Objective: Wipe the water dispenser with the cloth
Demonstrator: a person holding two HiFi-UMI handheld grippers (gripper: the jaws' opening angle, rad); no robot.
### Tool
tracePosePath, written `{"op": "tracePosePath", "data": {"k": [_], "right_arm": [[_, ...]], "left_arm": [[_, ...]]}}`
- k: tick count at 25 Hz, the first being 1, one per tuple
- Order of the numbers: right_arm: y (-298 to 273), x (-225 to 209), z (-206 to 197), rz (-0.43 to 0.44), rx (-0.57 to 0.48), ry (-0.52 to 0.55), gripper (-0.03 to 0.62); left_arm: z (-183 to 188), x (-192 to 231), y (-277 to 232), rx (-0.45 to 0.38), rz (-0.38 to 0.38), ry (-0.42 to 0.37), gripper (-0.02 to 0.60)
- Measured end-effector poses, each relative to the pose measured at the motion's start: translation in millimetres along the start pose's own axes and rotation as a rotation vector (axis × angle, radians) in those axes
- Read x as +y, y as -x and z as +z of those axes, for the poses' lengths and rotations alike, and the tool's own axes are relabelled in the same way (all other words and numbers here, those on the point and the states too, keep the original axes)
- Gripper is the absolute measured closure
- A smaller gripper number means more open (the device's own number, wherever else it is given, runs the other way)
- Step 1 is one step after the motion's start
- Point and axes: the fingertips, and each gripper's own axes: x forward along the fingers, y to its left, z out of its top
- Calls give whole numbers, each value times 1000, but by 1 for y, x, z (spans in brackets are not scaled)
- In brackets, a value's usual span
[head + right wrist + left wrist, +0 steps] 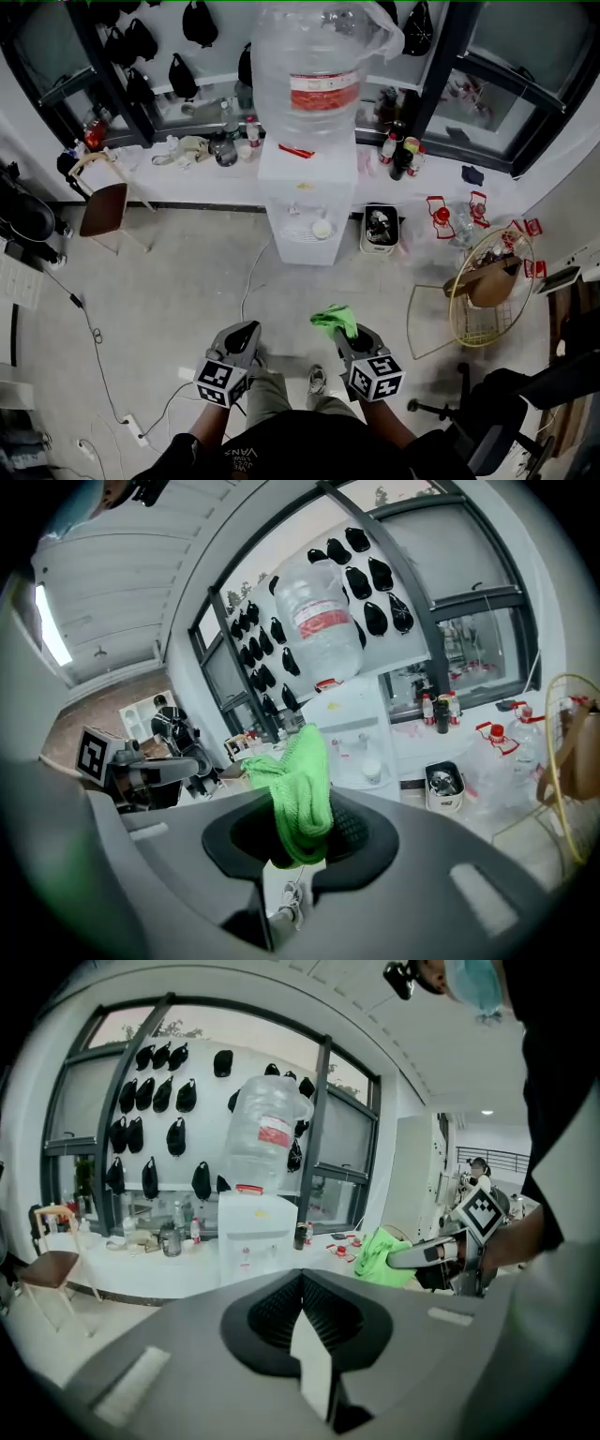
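Clamping cloth (302,771), right tongs (300,825) | left tongs (302,1279) together, per left gripper view

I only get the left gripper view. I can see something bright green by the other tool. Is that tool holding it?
Observer: Yes. The right gripper view shows the right tool shut on the green cloth, which bunches up out of its jaws.
Operator: What's on the floor beside the water dispenser?
Observer: The head view shows a small white bin standing just right of the water dispenser, with dark stuff inside.
Operator: Are we close enough to wipe?
Observer: Not yet, I think. In the head view the left tool and the right one hang side by side over the floor, well short of the dispenser.
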Motion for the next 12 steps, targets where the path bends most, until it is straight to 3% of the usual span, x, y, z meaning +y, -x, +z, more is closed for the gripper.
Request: {"op": "tracePosePath", "data": {"k": [12], "right_arm": [[-138,-3,-22,-104,57,-54,503]], "left_arm": [[-43,114,-97,63,-105,20,580]]}}
